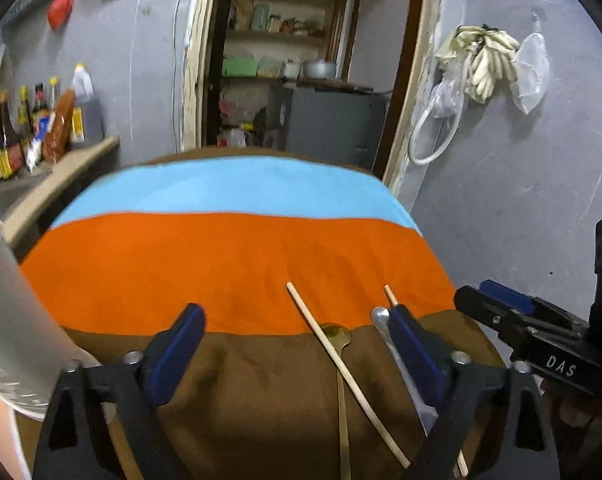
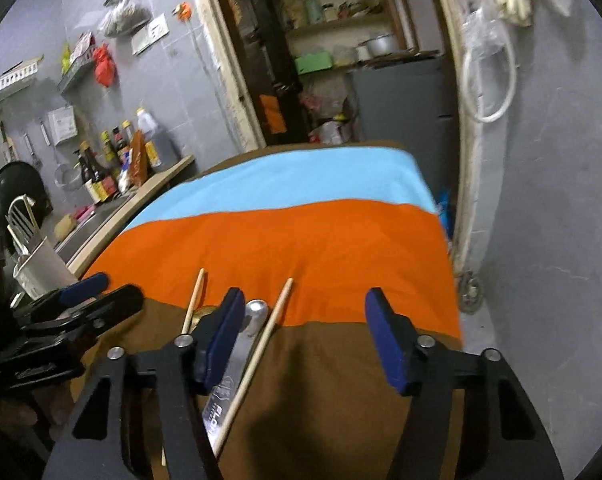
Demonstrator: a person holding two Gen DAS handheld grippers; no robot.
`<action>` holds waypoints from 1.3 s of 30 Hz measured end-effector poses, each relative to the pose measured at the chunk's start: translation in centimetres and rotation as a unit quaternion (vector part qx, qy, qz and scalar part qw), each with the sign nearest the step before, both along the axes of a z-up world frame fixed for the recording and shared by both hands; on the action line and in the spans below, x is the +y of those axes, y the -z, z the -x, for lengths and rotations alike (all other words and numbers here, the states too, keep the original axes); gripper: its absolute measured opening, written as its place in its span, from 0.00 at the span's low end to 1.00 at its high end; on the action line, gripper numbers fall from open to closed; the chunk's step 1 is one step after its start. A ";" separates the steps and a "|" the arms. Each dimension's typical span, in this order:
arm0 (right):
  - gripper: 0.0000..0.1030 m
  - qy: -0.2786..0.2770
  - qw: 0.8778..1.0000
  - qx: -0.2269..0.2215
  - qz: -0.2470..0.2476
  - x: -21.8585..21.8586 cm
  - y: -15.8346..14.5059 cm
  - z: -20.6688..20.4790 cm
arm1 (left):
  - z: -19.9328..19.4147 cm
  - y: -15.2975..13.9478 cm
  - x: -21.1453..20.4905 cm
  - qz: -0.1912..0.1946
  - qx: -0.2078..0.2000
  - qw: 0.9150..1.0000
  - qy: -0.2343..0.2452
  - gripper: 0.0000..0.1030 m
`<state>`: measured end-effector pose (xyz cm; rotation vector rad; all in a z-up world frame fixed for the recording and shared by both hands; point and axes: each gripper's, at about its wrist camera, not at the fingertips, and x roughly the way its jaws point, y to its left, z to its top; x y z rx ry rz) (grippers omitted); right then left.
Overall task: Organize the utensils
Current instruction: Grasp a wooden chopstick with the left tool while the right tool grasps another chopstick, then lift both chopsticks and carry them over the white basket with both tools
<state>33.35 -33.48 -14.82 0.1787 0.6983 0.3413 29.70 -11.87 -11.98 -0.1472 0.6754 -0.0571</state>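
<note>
On the table draped in a brown, orange and light-blue striped cloth, the utensils lie in a loose bunch running roughly 6 to 12 o'clock: two pale wooden chopsticks, a flat silver-metal spoon and a slim brass-coloured spoon. In the left wrist view the left gripper stands wide with nothing pressed between its blue pads; one chopstick slants across the gap from 5 towards 11 o'clock over the brass spoon, while the silver spoon lies against the inner face of the right-hand pad. The right gripper is at a middling spread, also empty: the second chopstick and the silver spoon sit just inside its left-hand pad at about 10 o'clock. A white utensil holder stands off the table at 9 o'clock, nearer the left gripper. Either gripper is near enough; the right one probably needs to shift left to centre on its chopstick.
</note>
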 end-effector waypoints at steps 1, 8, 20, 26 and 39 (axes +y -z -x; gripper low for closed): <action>0.48 -0.010 1.000 0.005 0.001 0.4 0.4 -0.4 | -0.4 0.4 0.2 0.008 0.012 1.000 -0.001 0.78; 0.25 -0.048 0.998 0.047 -0.005 2.2 2.7 -1.9 | -3.6 3.6 1.1 0.092 0.102 0.990 0.011 0.44; 0.18 -0.073 0.993 0.096 -0.004 3.2 4.5 -3.2 | -5.9 4.7 0.9 0.122 0.134 0.983 0.032 0.18; 0.18 -0.072 0.990 0.118 -0.030 3.1 5.3 -4.1 | -7.0 5.0 0.9 0.132 0.152 0.979 0.043 0.17; 0.06 -0.034 0.986 0.152 -0.059 2.2 4.9 -4.1 | -6.0 3.9 2.4 0.158 0.150 0.976 0.029 0.05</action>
